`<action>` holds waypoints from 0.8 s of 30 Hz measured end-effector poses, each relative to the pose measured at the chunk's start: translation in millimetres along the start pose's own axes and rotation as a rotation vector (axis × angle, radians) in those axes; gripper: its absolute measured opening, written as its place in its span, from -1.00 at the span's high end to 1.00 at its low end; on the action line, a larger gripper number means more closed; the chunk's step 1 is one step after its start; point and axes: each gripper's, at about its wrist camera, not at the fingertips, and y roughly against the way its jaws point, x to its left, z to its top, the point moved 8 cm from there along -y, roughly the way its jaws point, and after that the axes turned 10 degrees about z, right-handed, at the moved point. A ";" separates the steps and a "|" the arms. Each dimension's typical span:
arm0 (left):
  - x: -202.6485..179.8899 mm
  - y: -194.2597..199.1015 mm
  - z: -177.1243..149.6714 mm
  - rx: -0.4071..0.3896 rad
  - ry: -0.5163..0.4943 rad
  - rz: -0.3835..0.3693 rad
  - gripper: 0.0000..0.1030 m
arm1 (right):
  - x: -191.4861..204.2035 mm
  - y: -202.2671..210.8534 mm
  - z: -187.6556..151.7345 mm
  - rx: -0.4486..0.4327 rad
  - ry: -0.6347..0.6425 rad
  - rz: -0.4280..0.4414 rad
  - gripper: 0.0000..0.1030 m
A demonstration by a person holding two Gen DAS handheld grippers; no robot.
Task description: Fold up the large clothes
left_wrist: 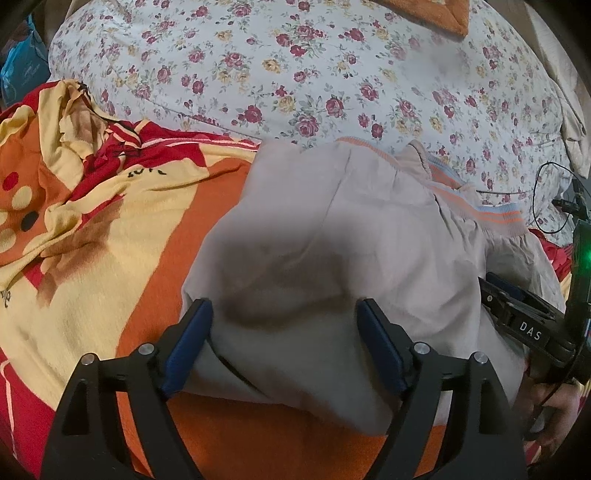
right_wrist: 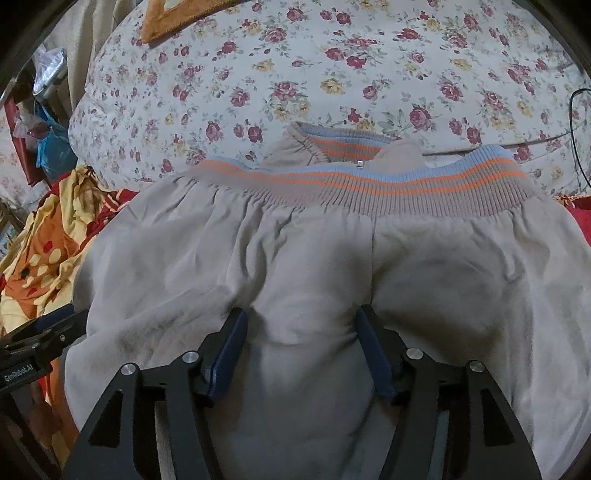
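While resting tips-down on the taupe garment (left_wrist: 369, 229), pinching nothing with the left claw (left_wrist: 286, 321): pads spread wide, with a soft hump of cloth loose between them. Same story with the right claw (right_wrist: 301, 328): spread, fingertips dimpling the fabric, no fold gripped. Looks like pressing a layer flat rather than carrying anything.

Lying bunched and doubled on the orange, red and yellow blanket (left_wrist: 110, 229) on the bed, with the ribbed striped band (right_wrist: 369, 184) turned to the far edge and a second striped rib (right_wrist: 343, 142) peeking out just behind. Probably laid that way to square up the edges. Cannot tell how many layers underneath. Seems partway through the folding, judging by the bulk.

Now the surroundings. Beyond the band, a floral quilt (left_wrist: 295, 74), rising like a ridge right against the far edge, so little room to push forward. Off to the left, a rumpled heap of blanket (left_wrist: 74, 110), near the garment's side and likely to snag a sideways fold. Over on the right, a thin black cable (left_wrist: 539, 199) looping across the quilt; worth keeping clear of. Far back, an orange mat corner (left_wrist: 424, 14), and past the bed's left side a blue bag (left_wrist: 18, 74), neither in the way.
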 end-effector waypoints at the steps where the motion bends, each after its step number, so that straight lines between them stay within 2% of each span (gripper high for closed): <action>1: 0.1 0.9 0.0 -0.001 0.000 -0.002 -0.59 | 0.9 0.0 0.1 -0.004 0.000 0.005 -0.28; 4: 0.5 6.4 0.9 -0.008 -0.003 -0.015 -0.59 | 2.5 -0.2 0.4 -0.005 0.005 0.008 -0.32; 7: 2.1 13.1 4.7 -0.004 0.028 -0.083 -0.59 | 5.0 -1.5 1.0 0.000 0.018 0.003 -0.38; 9: 4.1 15.1 7.3 0.005 0.056 -0.128 -0.60 | 6.2 0.2 1.8 0.014 0.019 -0.029 -0.37; 11: 8.9 14.6 10.0 0.015 0.089 -0.154 -0.61 | 13.8 5.0 3.7 0.070 0.006 -0.077 -0.37; 14: 10.7 11.9 12.3 0.026 0.117 -0.173 -0.65 | 31.3 16.0 13.2 0.038 0.018 -0.045 -0.36; 17: 7.1 7.0 12.0 0.023 0.090 -0.150 -0.66 | 33.2 11.4 19.2 0.032 0.024 -0.084 -0.36; 20: -2.0 0.5 6.9 0.018 0.021 -0.101 -0.68 | 15.8 -16.4 3.7 0.078 -0.038 -0.081 -0.40; 22: -5.3 0.5 5.3 0.003 -0.010 -0.076 -0.74 | 16.0 -15.2 2.4 0.020 -0.009 -0.078 -0.40; 24: -6.6 0.4 4.3 -0.006 -0.020 -0.064 -0.77 | 17.0 -13.3 1.1 0.033 -0.001 -0.075 -0.40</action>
